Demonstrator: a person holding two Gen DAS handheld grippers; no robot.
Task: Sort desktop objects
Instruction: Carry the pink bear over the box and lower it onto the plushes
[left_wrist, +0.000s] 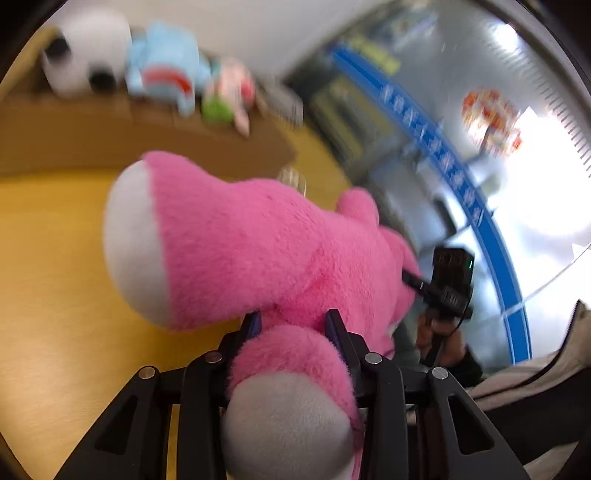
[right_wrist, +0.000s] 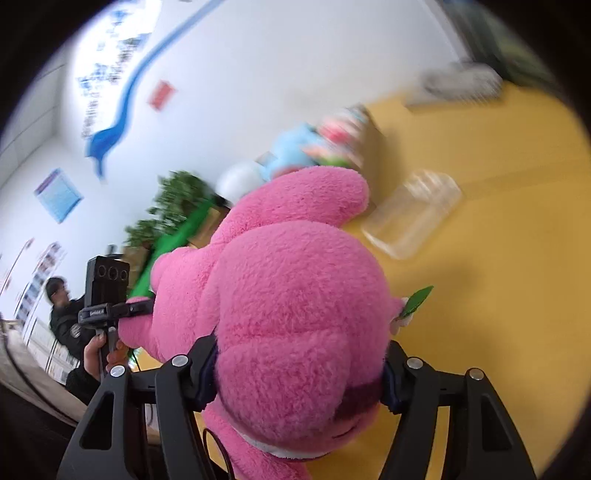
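both claws clamped the pink plush bear (left_wrist: 258, 251): left claw (left_wrist: 293, 321) on a leg, right claw (right_wrist: 299, 365) on its head. advised lifting level toward cardboard box (left_wrist: 147, 136).

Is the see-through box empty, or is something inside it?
Looks empty: the clear box lies on the yellow table, whose surface shows through its walls. The picture is blurry, though.

Pink plush (left_wrist: 236, 240) blocks ahead; bare yellow tabletop (left_wrist: 55, 277) left.
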